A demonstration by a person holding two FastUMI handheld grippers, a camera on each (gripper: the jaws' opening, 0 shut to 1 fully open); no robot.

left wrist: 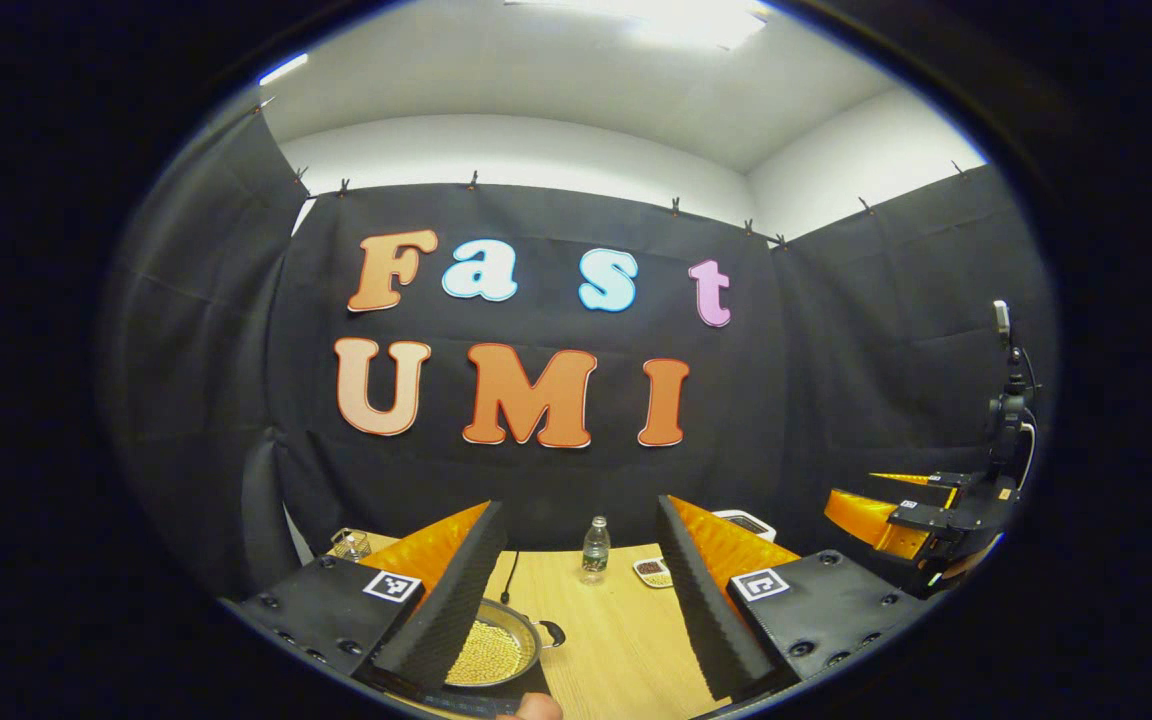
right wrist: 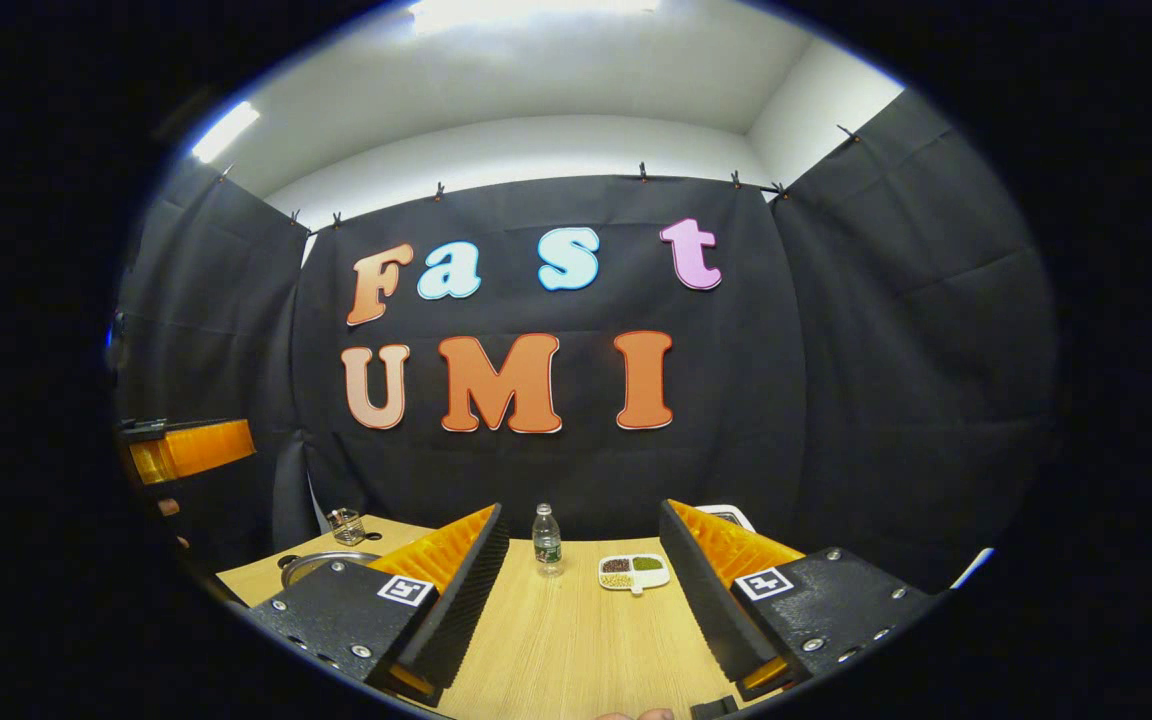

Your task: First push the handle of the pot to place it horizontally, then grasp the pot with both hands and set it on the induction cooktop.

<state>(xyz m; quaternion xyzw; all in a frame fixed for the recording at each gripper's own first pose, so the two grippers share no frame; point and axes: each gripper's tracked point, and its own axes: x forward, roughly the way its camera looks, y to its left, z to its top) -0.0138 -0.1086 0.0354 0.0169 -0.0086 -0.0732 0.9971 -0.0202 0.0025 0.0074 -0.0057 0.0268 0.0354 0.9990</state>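
- While both grippers hang spread and empty, the left gripper (left wrist: pixel 576 600) hovers above the round steel pot of yellow grains (left wrist: pixel 492 652) on the near-left wooden table (left wrist: pixel 626 640).
- Right gripper (right wrist: pixel 576 590) faces a clear plastic bottle (right wrist: pixel 546 540).

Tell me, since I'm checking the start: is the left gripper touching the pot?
Cannot tell. In the left gripper view, one finger overlaps the pot, hiding any gap.
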